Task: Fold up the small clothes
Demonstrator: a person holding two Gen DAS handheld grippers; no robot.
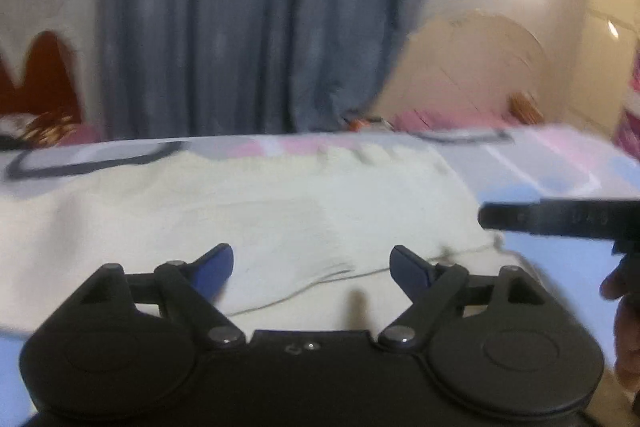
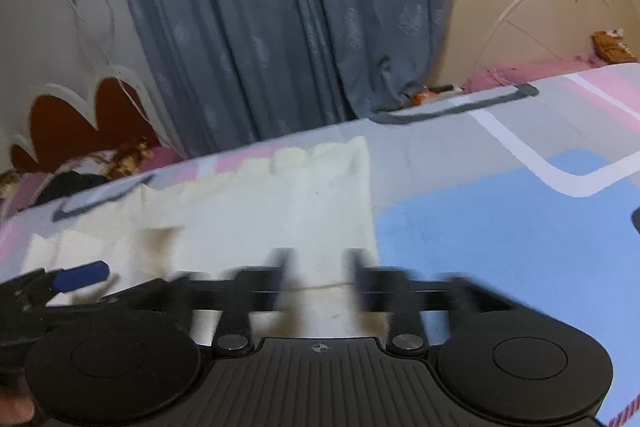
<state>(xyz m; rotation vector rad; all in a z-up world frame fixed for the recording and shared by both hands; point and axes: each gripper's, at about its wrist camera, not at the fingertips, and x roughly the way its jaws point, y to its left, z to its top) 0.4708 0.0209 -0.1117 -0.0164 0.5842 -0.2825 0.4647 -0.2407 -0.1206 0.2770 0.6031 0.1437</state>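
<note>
A small cream knitted garment lies flat on the bed; it also shows in the right wrist view. My left gripper is open, its blue-padded fingers spread wide just above the garment's near edge, holding nothing. My right gripper is blurred by motion, its fingers a moderate gap apart over the garment's near right corner, with nothing between them. The right gripper's finger shows at the right of the left wrist view. The left gripper's blue tip shows at the left of the right wrist view.
The bed has a patterned sheet in pink, grey, blue and white. A grey-blue curtain hangs behind the bed. A cream headboard stands at the right. Pillows lie at the far left.
</note>
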